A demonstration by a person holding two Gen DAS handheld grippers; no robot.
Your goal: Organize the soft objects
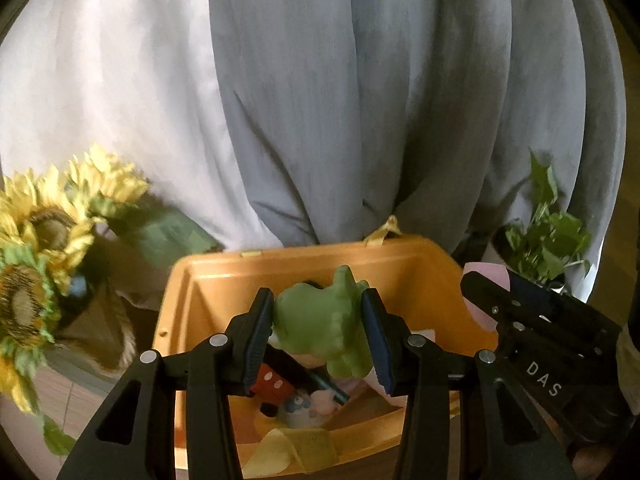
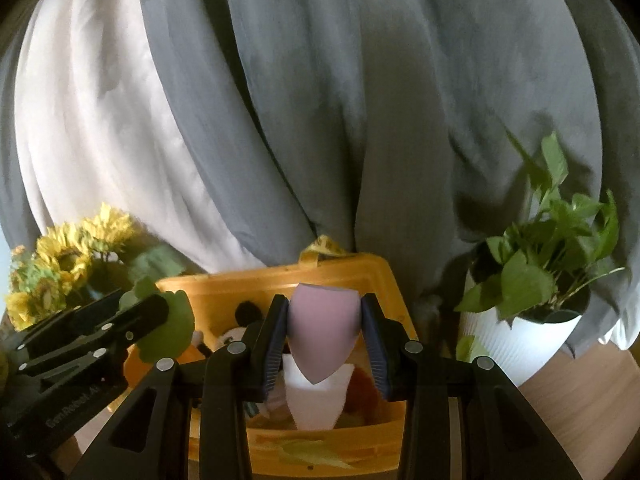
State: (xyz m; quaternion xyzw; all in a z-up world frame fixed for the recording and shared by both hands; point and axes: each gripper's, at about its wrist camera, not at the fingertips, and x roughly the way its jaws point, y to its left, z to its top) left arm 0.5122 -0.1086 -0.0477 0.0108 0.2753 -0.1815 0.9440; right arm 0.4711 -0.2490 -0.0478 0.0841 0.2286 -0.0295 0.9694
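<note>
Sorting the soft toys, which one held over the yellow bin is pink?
The teardrop sponge in the right gripper; the left gripper holds a green squishy toy.

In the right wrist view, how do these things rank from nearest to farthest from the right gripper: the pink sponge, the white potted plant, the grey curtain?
1. The pink sponge, held between the fingers of the right gripper, above the yellow bin.
2. The white potted plant, to the right, beside the bin.
3. The grey curtain, hanging behind everything.
</note>
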